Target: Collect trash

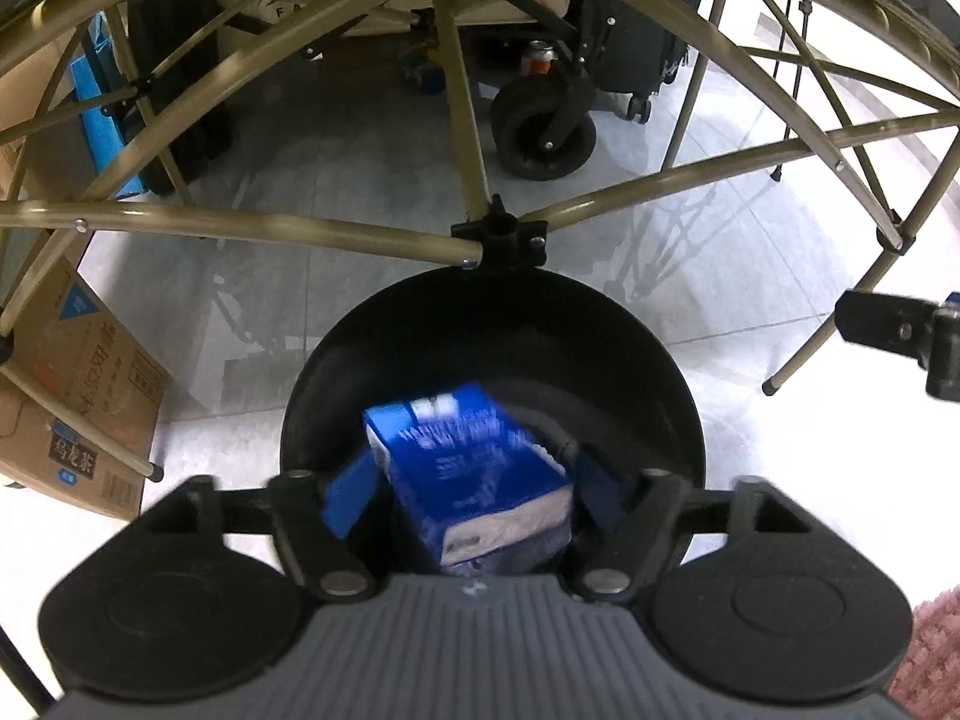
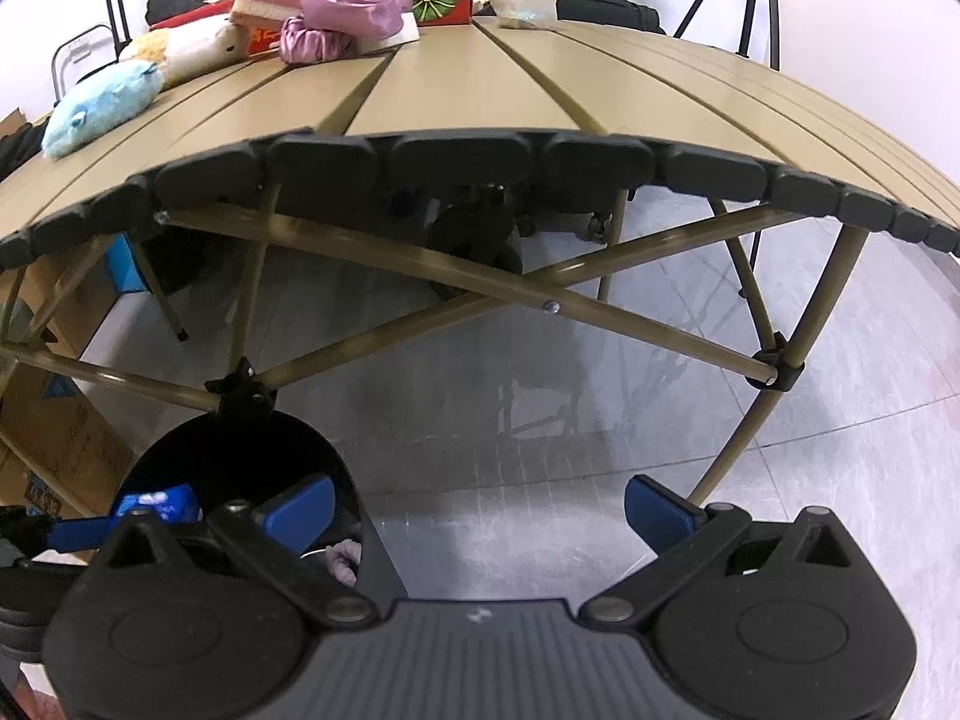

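Note:
A blue and white carton [image 1: 474, 468] sits blurred between the blue pads of my left gripper [image 1: 474, 495], right over the mouth of a round black bin [image 1: 648, 354] on the floor. The pads stand a little away from the carton's sides, so the left gripper looks open. In the right wrist view the same bin [image 2: 240, 456] is at the lower left, with the carton [image 2: 157, 504] and the left gripper's pad beside it. My right gripper [image 2: 480, 510] is open and empty, above the floor in front of the table.
A tan folding table [image 2: 480, 96] with crossed legs [image 2: 558, 306] stands over the bin. Plush toys [image 2: 102, 105], purple cloth [image 2: 354, 0] and a red box lie at its far side. Cardboard boxes [image 1: 78, 396] sit left; a wheeled cart [image 1: 540, 126] stands behind.

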Demonstrator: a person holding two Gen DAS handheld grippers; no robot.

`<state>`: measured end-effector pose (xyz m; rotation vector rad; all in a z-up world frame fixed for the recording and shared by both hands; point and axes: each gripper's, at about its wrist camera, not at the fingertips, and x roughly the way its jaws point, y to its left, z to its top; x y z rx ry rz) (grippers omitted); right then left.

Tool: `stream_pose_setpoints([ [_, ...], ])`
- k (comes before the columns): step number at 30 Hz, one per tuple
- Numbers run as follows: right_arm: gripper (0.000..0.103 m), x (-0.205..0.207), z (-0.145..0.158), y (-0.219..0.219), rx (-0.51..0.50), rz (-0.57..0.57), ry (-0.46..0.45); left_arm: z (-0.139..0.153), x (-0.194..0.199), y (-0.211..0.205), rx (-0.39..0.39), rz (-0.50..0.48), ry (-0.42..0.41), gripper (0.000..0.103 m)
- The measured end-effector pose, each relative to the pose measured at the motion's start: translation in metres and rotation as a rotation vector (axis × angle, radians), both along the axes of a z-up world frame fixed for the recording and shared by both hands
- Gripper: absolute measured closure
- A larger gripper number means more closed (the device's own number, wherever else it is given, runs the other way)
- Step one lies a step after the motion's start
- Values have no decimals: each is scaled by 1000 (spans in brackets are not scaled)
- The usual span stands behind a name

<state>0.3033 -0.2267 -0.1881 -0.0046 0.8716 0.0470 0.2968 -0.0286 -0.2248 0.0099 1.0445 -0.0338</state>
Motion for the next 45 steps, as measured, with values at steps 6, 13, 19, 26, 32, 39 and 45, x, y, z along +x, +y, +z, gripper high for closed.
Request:
stream_pose_setpoints([
  [6, 0, 0, -2, 0, -2, 2, 3, 3, -1, -1, 23, 25, -21, 0],
  [13, 0, 0, -3, 2, -6, 12, 6, 0, -2, 2, 23, 34, 0, 0],
  [19, 0, 1, -4, 2, -10, 16, 10, 1, -3, 2, 23, 30, -3, 0],
  [26, 0, 2, -7, 3, -15, 19, 17, 2, -4, 0, 41, 32, -14, 0],
  [32, 0, 1, -8, 4, -18, 22, 17, 5, -6, 0, 51, 30, -27, 0],
  [39, 0, 0, -6, 4, -16, 22, 13, 11, -9, 1, 63, 36, -47, 0],
  [45, 0, -8, 3, 6, -6, 33, -14, 27, -21, 2, 85, 30, -107, 0],
])
